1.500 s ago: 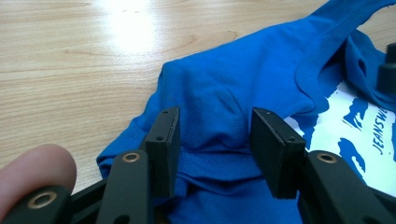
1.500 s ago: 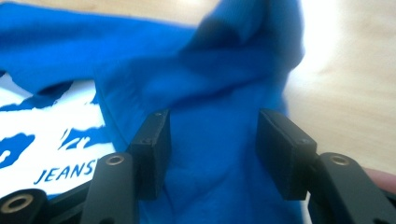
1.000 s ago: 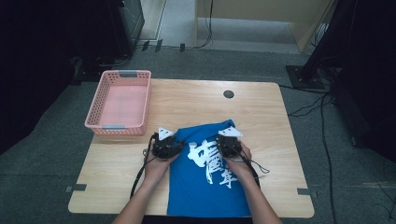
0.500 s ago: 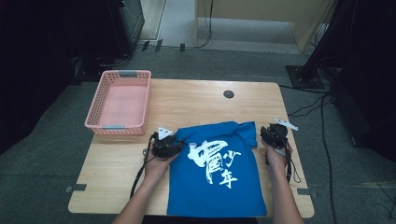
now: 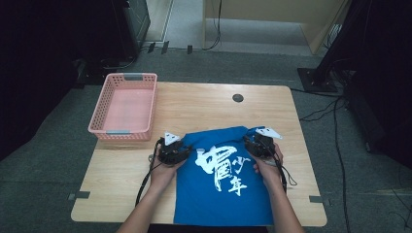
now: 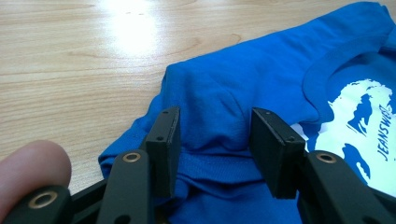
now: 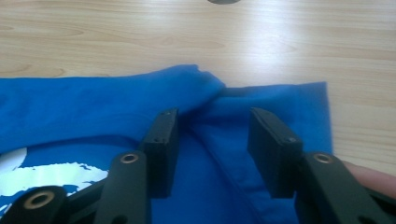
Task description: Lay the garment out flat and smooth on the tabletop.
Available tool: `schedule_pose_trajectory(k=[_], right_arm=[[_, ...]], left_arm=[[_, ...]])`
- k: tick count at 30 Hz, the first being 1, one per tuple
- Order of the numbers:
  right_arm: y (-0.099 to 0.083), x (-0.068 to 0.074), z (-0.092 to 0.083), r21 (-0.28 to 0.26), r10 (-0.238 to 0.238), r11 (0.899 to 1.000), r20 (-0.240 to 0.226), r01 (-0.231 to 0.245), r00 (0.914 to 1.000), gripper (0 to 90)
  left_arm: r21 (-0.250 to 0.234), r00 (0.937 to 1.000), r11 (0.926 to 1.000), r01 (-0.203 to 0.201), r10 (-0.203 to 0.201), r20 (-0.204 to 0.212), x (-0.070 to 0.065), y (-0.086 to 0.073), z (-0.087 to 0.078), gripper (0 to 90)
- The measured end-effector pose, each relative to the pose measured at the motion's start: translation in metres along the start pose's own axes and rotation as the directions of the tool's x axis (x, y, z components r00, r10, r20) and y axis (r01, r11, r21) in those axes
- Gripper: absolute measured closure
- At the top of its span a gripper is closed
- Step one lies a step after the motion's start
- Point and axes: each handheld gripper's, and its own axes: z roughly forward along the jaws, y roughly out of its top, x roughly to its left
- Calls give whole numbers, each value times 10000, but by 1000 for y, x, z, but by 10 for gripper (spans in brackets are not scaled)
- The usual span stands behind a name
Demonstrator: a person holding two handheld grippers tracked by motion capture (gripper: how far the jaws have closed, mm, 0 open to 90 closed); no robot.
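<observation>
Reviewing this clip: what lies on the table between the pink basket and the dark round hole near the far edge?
Nothing. In the high view the stretch between the pink basket and the dark round hole is bare wood of the table.

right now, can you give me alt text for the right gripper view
Two black jaws stand apart over a folded blue t-shirt, with cloth lying between them but not pinched. The shirt rests on a light wooden table, and a fingertip shows at lower right.
</observation>
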Motion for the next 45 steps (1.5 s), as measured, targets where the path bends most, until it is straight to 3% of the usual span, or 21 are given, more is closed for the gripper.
schedule_pose_trajectory(k=[5, 6, 8, 10, 12, 14, 16, 18, 21, 23, 26, 28, 30, 31, 33, 34, 36, 38, 40, 45], right_arm=[[4, 5, 9, 173, 65, 9998, -405, -58, 9992, 562], [6, 7, 13, 331, 123, 9994, -721, -99, 9973, 560], [8, 11, 19, 657, 42, 9978, -840, 13, 9965, 566], [9, 15, 26, 985, -166, 9948, -808, 246, 9966, 707], [10, 17, 30, 1015, -242, 9943, -907, 334, 9956, 835], [14, 19, 33, 963, -367, 9942, -1108, 474, 9932, 856], [20, 19, 34, 786, -268, 9962, -1317, 374, 9909, 857], [27, 18, 34, 594, -5, 9982, -1457, 92, 9893, 857], [38, 16, 38, 377, 270, 9991, -1486, -216, 9885, 856], [46, 15, 43, 236, 343, 9992, -1366, -314, 9900, 856], [55, 13, 53, -13, 741, 9972, -1147, -747, 9906, 803], [59, 12, 59, -318, 1085, 9932, -885, -1117, 9902, 721], [63, 9, 61, -631, 1331, 9886, -613, -1369, 9892, 680], [64, 8, 60, -733, 1476, 9857, -605, -1519, 9872, 664], [66, 7, 56, -845, 1472, 9847, -650, -1525, 9870, 640], [66, 7, 54, -854, 1352, 9864, -674, -1407, 9885, 621], [63, 8, 51, -769, 1026, 9913, -579, -1069, 9930, 596], [59, 8, 49, -691, 812, 9940, -510, -847, 9954, 588], [55, 7, 49, -624, 633, 9959, -378, -656, 9973, 577], [45, 8, 45, -595, 89, 9982, 1, -89, 10000, 532]], left_arm=[[-38, 9982, 9983, 576, -576, 140, 6, 1, 1, 642], [5, 9981, 9983, 591, -591, 178, 6, 2, 1, 695], [162, 9987, 9989, 450, -454, 236, 5, 3, 3, 775], [243, 9989, 9988, 423, -428, 212, 5, 4, 4, 856], [312, 9986, 9986, 428, -437, 293, 5, 6, 4, 873], [310, 9985, 9985, 442, -451, 312, 7, 9, 5, 876], [190, 9966, 9970, 746, -752, 343, 10, 16, 5, 876], [22, 9883, 9903, 1387, -1386, 642, 15, 24, 4, 876], [-7, 9609, 9664, 2572, -2556, 1067, 24, 37, 7, 875], [-69, 9528, 9565, 2916, -2899, 902, 29, 45, 12, 874], [-266, 9397, 9396, 3413, -3404, 317, 38, 55, 21, 855], [-645, 9323, 9302, 3612, -3617, 44, 41, 59, 24, 773], [-979, 9308, 9269, 3624, -3654, -136, 43, 63, 23, 659], [-1078, 9350, 9302, 3509, -3544, -152, 43, 65, 21, 626], [-1208, 9499, 9449, 3043, -3105, -359, 41, 66, 17, 564], [-1208, 9578, 9533, 2767, -2839, -460, 39, 66, 16, 548], [-1199, 9667, 9639, 2376, -2467, -678, 38, 63, 14, 525], [-1177, 9706, 9706, 2100, -2215, -944, 36, 60, 13, 512], [-1274, 9694, 9769, 1717, -1906, -1545, 33, 57, 12, 489], [-1834, 9730, 9779, 1004, -1350, -1872, 26, 57, 1, 499]])
